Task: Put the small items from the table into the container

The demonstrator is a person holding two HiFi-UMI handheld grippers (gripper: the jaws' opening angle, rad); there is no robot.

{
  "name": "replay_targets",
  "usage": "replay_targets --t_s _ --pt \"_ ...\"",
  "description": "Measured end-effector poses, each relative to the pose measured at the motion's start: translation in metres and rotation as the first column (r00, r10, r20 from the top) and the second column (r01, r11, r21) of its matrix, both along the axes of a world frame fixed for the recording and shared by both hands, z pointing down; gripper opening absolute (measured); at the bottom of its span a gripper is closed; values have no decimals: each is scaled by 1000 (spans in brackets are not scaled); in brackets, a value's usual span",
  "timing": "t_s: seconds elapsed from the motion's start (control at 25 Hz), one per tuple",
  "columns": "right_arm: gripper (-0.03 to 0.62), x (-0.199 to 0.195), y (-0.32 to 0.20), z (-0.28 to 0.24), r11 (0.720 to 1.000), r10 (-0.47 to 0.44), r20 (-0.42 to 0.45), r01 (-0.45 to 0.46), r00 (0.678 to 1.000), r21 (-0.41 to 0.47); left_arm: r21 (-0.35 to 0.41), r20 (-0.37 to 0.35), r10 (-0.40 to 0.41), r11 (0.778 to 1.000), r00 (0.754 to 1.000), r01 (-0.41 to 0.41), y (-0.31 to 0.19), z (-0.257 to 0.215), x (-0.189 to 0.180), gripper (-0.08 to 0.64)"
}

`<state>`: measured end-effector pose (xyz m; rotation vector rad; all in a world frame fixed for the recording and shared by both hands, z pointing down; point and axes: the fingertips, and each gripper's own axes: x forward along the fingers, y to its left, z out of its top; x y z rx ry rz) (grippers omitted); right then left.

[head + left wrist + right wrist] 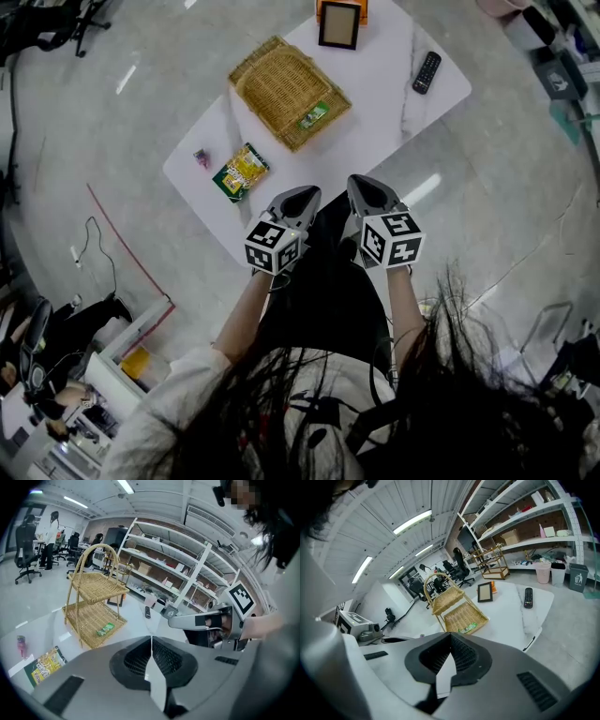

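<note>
The left gripper [151, 640] has its jaws pressed together with nothing between them, and the right gripper [450, 638] is the same, closed and empty (the two hang side by side over the table's [384, 103] near edge). Just ahead and to the left of the left gripper lies a yellow snack packet [241, 172], with a small pink item [202, 157] beyond it. Farther ahead stands the wicker basket [277, 80], with a green packet [314, 115] in its lower tier.

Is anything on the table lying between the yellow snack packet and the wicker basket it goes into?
Nothing visible does. Only bare table separates the yellow snack packet from the wicker basket; the small pink item sits on the packet's other side, away from the basket.
</note>
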<state>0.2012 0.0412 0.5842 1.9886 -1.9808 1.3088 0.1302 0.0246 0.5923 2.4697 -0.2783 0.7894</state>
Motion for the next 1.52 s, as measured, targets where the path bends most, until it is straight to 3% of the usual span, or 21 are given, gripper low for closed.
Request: replay_targets --t_s 0.52,0.88,1.12,1.32,1.52 --pt "14 -4 24 -12 1000 -3 -18 3 1000 5 1 -41 -35 999 999 35 11 -15 -10 9" --pt "15 -37 31 -5 1000 -18 23 18 1000 0 -12 -78 -131 991 988 131 17 -32 -39 9" --pt "15 -93 16 13 988 -154 57 155 986 -20 -17 -20 -193 981 981 193 11 -16 -88 9" --pt "15 -131 -1 38 955 -288 49 291 956 -63 -42 7 -283 958 959 283 1 0 -127 9" --pt "15 -161 -31 63 925 -366 41 368 930 -100 -55 3 -330 942 944 330 -28 9 -155 9"
